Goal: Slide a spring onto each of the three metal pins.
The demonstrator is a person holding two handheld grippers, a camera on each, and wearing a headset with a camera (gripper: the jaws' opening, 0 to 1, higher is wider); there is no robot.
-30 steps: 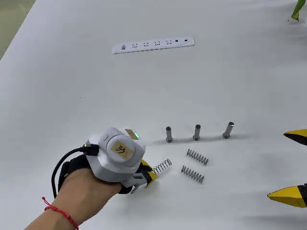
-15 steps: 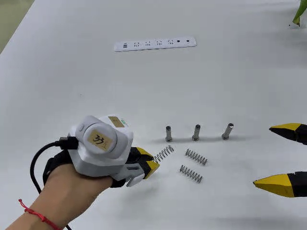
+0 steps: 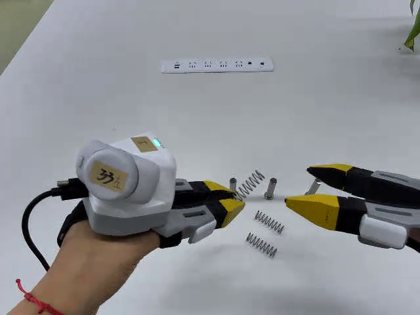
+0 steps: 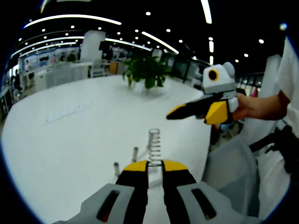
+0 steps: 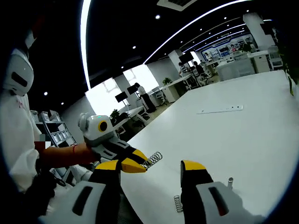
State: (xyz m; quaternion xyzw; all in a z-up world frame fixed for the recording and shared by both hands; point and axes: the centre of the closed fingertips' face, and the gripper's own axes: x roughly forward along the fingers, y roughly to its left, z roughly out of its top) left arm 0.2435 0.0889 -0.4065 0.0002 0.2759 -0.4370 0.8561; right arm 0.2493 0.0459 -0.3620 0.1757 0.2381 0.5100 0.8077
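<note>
Pinches one spring (image 3: 249,184) by its near end in the left gripper (image 3: 237,199) above the white table (image 3: 131,98), points the right gripper (image 3: 298,186), jaws spread, at it from the right, with three pins (image 3: 270,188) standing in a row beneath and two springs (image 3: 269,222) lying just nearer.
</note>
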